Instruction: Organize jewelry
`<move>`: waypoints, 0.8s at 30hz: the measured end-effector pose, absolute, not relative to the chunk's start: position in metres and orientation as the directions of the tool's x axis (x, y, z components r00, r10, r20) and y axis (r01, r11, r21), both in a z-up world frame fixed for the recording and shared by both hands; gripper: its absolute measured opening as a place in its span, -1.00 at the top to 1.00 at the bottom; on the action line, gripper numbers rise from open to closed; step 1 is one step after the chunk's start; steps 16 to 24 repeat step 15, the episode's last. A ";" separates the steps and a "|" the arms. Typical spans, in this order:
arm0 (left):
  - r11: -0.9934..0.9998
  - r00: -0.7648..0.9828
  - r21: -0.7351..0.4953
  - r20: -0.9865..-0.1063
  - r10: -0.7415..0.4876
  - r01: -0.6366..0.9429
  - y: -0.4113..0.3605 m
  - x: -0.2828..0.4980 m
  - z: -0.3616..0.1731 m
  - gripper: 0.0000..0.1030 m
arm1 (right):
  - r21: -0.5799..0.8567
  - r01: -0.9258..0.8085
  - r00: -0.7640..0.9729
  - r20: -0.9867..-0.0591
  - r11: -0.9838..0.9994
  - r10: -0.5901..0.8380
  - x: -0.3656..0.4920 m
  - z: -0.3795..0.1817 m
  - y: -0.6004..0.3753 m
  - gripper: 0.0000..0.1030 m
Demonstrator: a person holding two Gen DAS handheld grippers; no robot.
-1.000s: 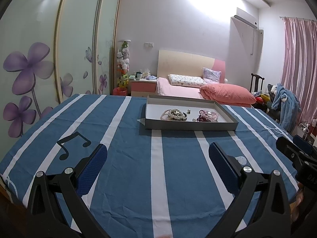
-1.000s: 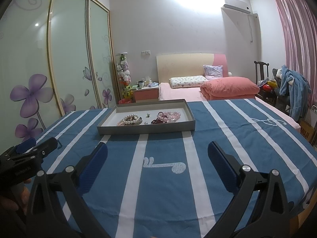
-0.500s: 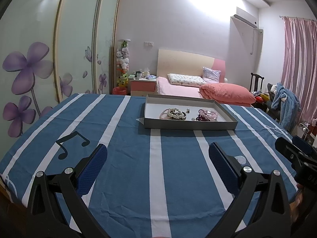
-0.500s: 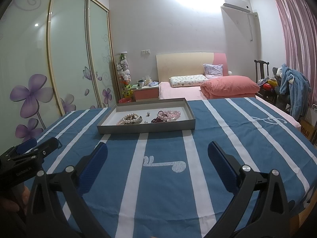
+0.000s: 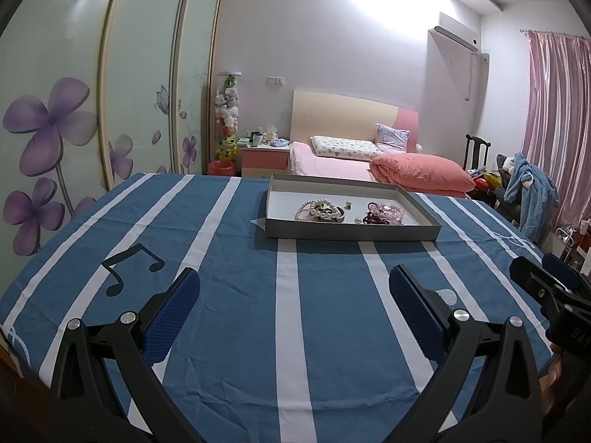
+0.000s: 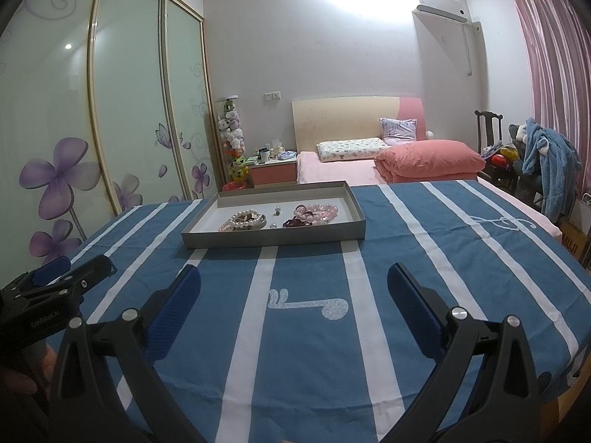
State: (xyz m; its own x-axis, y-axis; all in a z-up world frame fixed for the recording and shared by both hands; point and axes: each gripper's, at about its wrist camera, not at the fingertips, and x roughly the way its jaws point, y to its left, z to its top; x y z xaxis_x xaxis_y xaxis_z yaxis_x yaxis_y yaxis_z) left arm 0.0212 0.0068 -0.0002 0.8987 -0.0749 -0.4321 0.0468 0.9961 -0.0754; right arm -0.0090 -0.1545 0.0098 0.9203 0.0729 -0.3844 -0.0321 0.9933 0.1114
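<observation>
A shallow grey tray lies on the far half of the table. It holds a pearl bracelet bunch, pink and dark red bead bracelets and small loose beads. My left gripper is open and empty, low over the near table, well short of the tray. My right gripper is open and empty too, also short of the tray. Each gripper shows at the edge of the other's view.
The table carries a blue cloth with white stripes and music-note prints. Behind it stand a bed with pink bedding, a nightstand, wardrobe doors at the left and a chair with clothes at the right.
Both views have shifted only slightly; the tray sits a touch lower and nearer in the frames. Both grippers stay open and empty.
</observation>
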 end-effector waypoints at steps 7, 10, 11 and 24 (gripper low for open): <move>0.996 0.899 -0.070 -0.430 -0.077 0.052 0.005 0.021 0.000 -0.97 | 0.112 -0.032 0.920 -0.384 0.993 0.073 -0.009 0.011 -0.155 -0.92; 0.996 0.899 -0.072 -0.432 -0.078 0.052 0.005 0.022 0.000 -0.97 | 0.113 -0.032 0.920 -0.385 0.993 0.073 -0.009 0.011 -0.155 -0.92; 0.996 0.898 -0.073 -0.432 -0.078 0.052 0.005 0.022 0.000 -0.97 | 0.112 -0.032 0.920 -0.385 0.993 0.073 -0.008 0.011 -0.155 -0.92; 0.996 0.896 -0.073 -0.436 -0.079 0.053 0.004 0.022 0.000 -0.97 | 0.113 -0.032 0.920 -0.385 0.993 0.074 -0.008 0.011 -0.155 -0.92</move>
